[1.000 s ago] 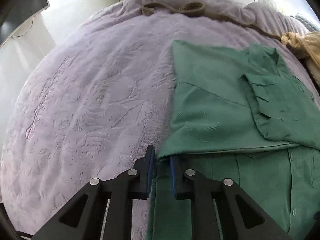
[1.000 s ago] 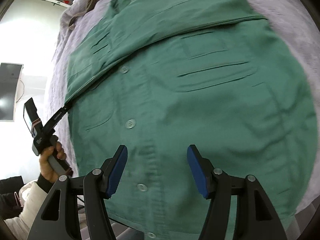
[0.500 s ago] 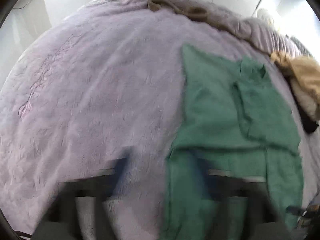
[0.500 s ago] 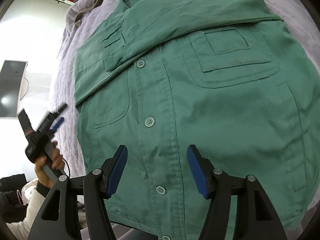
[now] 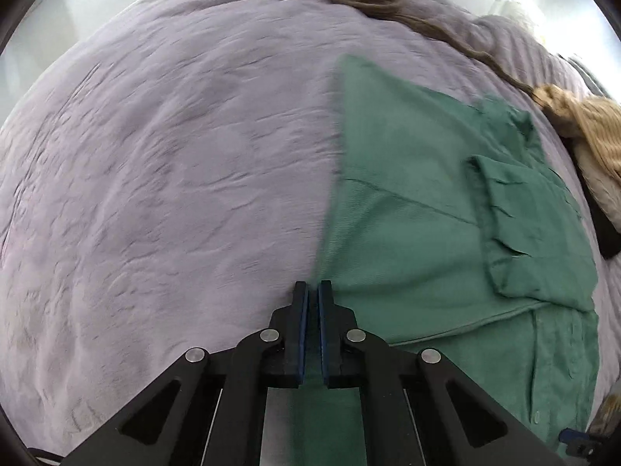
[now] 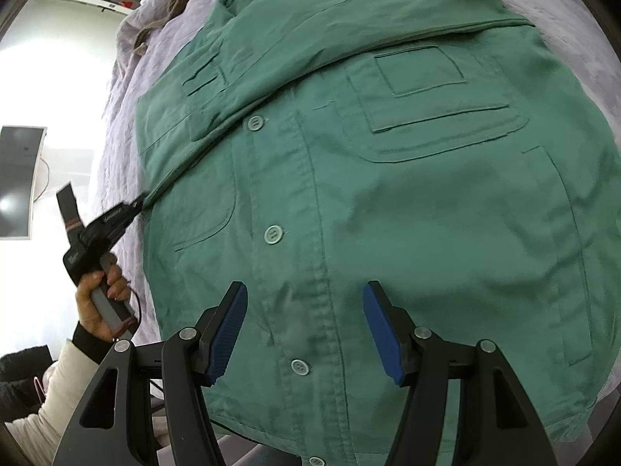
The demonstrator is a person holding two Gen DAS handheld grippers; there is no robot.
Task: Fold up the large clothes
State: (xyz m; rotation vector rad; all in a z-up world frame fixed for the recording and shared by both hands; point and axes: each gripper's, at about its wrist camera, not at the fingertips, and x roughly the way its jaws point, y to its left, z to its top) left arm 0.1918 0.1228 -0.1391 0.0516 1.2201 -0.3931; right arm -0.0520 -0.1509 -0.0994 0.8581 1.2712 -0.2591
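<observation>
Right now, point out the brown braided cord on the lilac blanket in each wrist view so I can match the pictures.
Left wrist view: the brown braided cord runs along the top edge, over the lilac blanket, trailing right toward the tan knit garment.
Right wrist view: the cord is a short loop at upper left.
Shared landmark: the green button-up shirt's collar end lies nearest the cord.

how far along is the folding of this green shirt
Done: the top of the green shirt is folded down over the button front, a sleeve laid across it. In hand: the left gripper has just closed on the shirt's side edge; the right gripper hovers open above the placket. Left: folding the sides and the lower half.
</observation>
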